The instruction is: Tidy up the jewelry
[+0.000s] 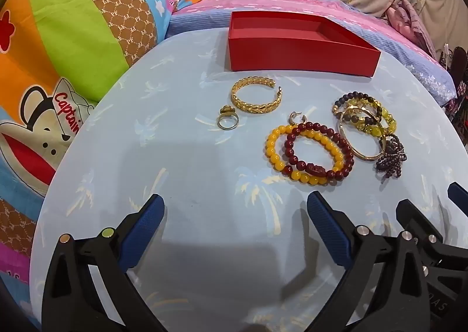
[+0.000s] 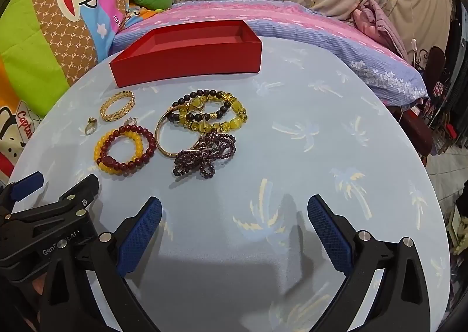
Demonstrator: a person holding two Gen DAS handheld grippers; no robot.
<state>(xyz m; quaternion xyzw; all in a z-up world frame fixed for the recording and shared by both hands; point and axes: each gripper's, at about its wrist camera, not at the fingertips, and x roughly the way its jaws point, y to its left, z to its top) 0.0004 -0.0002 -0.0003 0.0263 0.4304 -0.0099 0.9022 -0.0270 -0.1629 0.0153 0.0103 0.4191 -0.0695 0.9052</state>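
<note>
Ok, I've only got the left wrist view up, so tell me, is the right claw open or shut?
Observer: Open. The right claw has its jaws spread wide above the tablecloth, with nothing between them.
Operator: What's the closest piece to it?
Observer: The purple bead strand. It is a looped tangle ahead and to the left of the claw, and its upper loops lie across the gold bangle.
Operator: Anything to the right of that strand?
Observer: No jewelry. Only palm-print cloth shows from there out to the table's edge.
</note>
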